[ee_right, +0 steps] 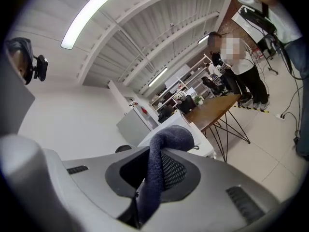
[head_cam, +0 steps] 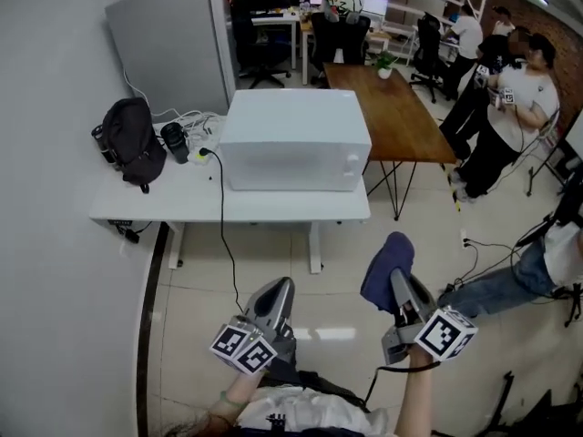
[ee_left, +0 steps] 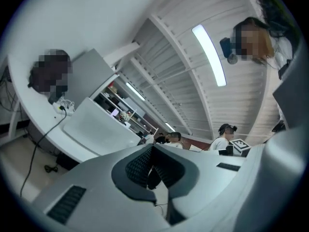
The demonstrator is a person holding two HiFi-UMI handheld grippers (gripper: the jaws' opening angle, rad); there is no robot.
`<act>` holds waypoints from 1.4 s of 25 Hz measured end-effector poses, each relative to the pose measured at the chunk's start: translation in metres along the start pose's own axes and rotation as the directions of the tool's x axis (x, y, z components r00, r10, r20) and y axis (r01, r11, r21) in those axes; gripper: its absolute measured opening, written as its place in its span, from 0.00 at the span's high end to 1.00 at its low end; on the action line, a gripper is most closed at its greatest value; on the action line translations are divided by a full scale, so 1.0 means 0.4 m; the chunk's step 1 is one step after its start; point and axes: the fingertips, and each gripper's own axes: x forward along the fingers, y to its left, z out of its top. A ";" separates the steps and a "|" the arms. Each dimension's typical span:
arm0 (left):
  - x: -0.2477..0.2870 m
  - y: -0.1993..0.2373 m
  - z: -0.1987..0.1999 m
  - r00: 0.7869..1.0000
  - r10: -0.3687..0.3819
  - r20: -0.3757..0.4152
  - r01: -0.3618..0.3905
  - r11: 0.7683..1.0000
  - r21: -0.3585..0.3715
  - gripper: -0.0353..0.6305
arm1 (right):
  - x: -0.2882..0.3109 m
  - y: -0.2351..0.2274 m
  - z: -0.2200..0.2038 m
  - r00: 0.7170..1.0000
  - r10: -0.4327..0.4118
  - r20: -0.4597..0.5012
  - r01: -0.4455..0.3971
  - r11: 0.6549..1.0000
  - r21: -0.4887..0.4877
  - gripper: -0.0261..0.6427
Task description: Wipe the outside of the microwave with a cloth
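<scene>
Black bag (head_cam: pixel 130 140) at 10 o'clock on the white desk (head_cam: pixel 273 209), beside the wall. Microwave (head_cam: pixel 293 140) at 12 o'clock, mid-desk. Left hand-held gripper (head_cam: pixel 276 294) at 6 o'clock over tiled floor (head_cam: pixel 342 244), jaws together, empty. Right hand-held gripper (head_cam: pixel 402 285) at 5 o'clock, clamped on the dark blue cloth (head_cam: pixel 387 267), well apart from the microwave. Wooden table (head_cam: pixel 392 107) at 1 o'clock; people (head_cam: pixel 510 116) at 2 o'clock.

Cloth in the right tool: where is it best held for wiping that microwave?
Grip its lower tail, coming from below, as the right tool does now. That leaves the cloth bunched softly beyond the tips, probably free to press on the microwave.
</scene>
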 end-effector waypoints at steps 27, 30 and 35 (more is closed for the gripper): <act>-0.238 -0.288 -0.111 0.987 0.019 -0.162 0.007 0.987 0.160 0.97 | -0.261 0.095 -0.338 0.978 -0.004 -0.210 -0.010 0.998 -0.065 0.85; -0.248 -0.248 -0.097 0.988 0.012 -0.156 0.012 0.988 0.152 0.97 | -0.216 0.138 -0.377 0.976 -0.021 -0.217 0.001 0.996 -0.091 0.85; -0.298 -0.187 -0.046 0.988 -0.008 -0.155 0.034 0.985 0.167 0.97 | -0.142 0.229 -0.437 0.975 -0.028 -0.221 0.006 0.995 -0.098 0.85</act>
